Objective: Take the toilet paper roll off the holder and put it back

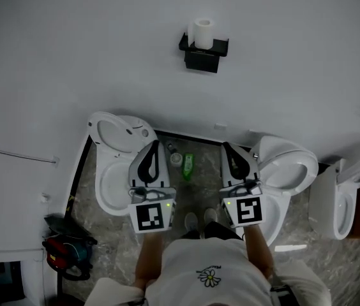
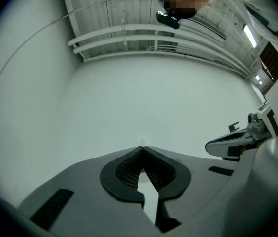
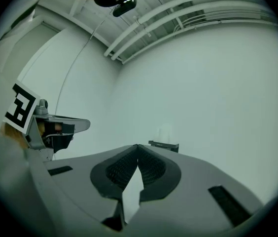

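A white toilet paper roll [image 1: 202,32] stands upright on a black holder [image 1: 203,53] fixed to the white wall, well ahead of both grippers. My left gripper [image 1: 155,143] and right gripper [image 1: 225,146] are held side by side in front of the person, pointing at the wall. Both are shut with nothing between the jaws. In the left gripper view the left gripper [image 2: 141,149] faces bare wall, and the roll is not visible. In the right gripper view the right gripper [image 3: 137,146] points just left of the holder [image 3: 163,145], with the roll [image 3: 166,132] faint above it.
A white toilet [image 1: 111,171] stands below the left gripper and another [image 1: 292,171] below the right one, with a third white fixture [image 1: 343,199] at far right. A green bottle [image 1: 187,166] stands on the marbled floor between them. A dark bucket-like object [image 1: 68,250] sits at lower left.
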`<state>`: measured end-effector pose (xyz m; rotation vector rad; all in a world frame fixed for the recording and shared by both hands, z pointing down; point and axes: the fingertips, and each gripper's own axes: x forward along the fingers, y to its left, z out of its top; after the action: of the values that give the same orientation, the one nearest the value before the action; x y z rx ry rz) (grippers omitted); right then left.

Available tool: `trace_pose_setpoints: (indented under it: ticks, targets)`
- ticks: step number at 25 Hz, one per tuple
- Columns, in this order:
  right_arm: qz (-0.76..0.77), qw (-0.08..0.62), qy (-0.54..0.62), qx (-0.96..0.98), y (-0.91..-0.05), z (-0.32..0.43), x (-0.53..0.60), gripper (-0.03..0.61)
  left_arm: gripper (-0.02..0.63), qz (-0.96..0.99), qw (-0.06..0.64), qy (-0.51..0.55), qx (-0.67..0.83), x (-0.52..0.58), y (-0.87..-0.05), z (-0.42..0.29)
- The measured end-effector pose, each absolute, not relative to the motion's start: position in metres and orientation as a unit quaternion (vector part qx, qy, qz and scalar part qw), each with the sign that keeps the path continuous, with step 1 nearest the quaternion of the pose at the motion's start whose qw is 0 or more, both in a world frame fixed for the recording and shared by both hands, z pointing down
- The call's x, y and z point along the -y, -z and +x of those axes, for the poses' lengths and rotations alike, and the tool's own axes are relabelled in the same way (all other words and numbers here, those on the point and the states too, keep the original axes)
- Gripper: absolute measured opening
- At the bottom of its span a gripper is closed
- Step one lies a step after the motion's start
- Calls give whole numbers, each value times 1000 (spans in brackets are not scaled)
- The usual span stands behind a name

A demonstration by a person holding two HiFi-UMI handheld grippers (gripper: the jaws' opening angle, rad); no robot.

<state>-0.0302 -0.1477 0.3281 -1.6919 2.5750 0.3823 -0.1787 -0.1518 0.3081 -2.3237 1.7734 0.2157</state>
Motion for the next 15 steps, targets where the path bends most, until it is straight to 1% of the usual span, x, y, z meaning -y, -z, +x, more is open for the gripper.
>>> trace_pose_setpoints:
  ticks: [3,7,15]
  targets:
    - [-544,11,-122,-830,-336,-26,164,8,17,-790,93,-63,-603,165,-320,-176]
    - [-543,15,-121,-831,-340,-21,181,9,17,-787,93,-50,-607,184,-332,-175]
    - [-552,14,-101,-827,-346,0,200,9,17,-778,82,-51,-621,208,-334,-169]
